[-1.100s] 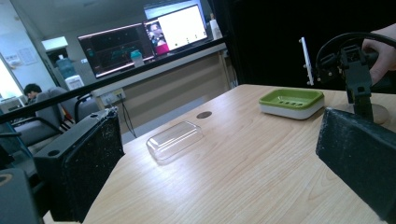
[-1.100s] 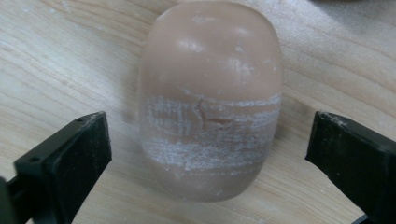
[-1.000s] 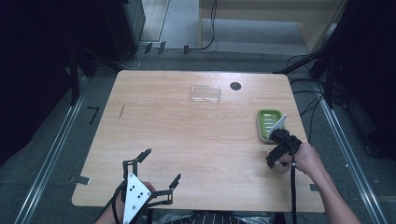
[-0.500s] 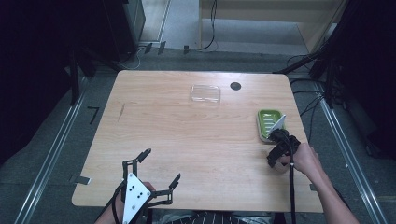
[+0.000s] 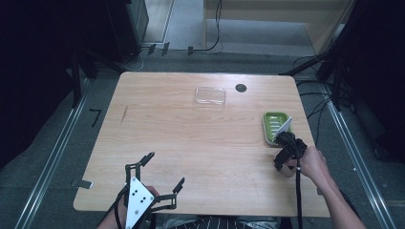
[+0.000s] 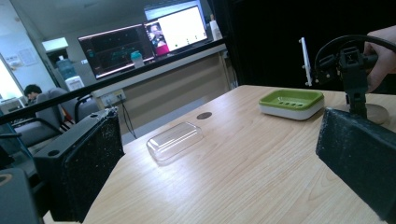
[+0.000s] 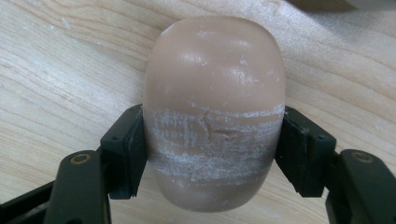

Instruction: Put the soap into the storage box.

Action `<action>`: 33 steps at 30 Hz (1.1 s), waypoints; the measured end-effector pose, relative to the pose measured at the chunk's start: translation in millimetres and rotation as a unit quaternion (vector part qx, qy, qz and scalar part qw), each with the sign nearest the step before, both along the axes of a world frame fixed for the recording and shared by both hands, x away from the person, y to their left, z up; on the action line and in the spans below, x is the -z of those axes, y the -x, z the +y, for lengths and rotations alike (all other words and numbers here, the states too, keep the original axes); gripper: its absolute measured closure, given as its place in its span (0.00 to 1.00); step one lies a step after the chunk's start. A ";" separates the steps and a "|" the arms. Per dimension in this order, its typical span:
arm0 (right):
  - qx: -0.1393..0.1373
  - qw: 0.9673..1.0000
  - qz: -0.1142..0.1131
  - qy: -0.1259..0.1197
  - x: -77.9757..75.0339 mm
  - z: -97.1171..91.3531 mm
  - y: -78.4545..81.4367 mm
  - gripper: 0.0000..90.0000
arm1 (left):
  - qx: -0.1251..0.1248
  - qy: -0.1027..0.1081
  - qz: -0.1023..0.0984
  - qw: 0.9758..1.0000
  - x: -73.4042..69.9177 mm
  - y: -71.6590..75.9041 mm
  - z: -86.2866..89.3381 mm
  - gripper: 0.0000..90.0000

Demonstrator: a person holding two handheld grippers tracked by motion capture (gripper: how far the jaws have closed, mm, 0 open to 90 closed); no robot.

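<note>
Right claw [image 7: 212,154]: I see its jaws just closing, now pads pressed on both flanks of beige oval soap bar [image 7: 214,107], bar lying flat on light wooden worktop [image 7: 56,70]. Green-and-white soap dish [image 5: 276,128] just beyond right claw. Left claw [image 5: 162,174]: jaws wide apart, gripping nothing, clear plastic lid [image 6: 175,140] ahead.

One soap bar [image 7: 214,112], one green soap dish [image 5: 276,127], one clear lid [image 5: 210,96].
</note>
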State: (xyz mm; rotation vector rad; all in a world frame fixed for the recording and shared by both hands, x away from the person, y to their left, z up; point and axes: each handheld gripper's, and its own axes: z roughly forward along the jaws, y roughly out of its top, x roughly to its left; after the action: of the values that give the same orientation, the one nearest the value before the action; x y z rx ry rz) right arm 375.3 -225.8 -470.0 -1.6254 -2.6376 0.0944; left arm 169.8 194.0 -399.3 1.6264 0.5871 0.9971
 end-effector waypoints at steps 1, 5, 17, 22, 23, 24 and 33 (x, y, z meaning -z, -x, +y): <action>0.000 1.000 -0.002 -0.001 0.2 0.0 0.3 0.37 | 0.000 0.000 0.000 1.000 0.0 0.0 -0.1 0.01; -0.001 1.000 -0.003 -0.001 0.2 -0.2 0.8 0.38 | 0.000 0.000 0.000 1.000 0.0 0.1 0.1 0.01; -0.011 1.000 0.005 0.002 -0.1 -0.1 -0.5 0.38 | 0.000 0.000 0.000 1.000 0.1 0.0 0.0 0.01; -0.012 1.000 0.009 0.001 -2.6 -0.9 -0.7 0.38 | 0.000 0.000 0.000 1.000 0.1 -0.1 -0.1 0.01; -0.014 1.000 0.011 0.001 -3.2 -1.2 -0.7 0.38 | 0.000 0.000 0.000 1.000 0.1 0.0 -0.1 0.01; -0.014 1.000 0.010 0.000 -3.8 -1.5 -0.7 0.38 | -0.001 0.000 0.000 1.000 0.1 0.0 -0.2 0.01; -0.015 1.000 0.013 -0.001 -10.4 -4.9 -0.2 0.38 | 0.000 0.000 0.001 1.000 0.1 -0.1 -0.5 0.01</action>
State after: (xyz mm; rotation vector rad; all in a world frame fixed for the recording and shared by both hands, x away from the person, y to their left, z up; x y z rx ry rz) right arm 375.5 -230.7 -459.5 -1.5745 -2.6421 0.1123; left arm 169.9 193.5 -399.5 1.6279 0.5886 0.9969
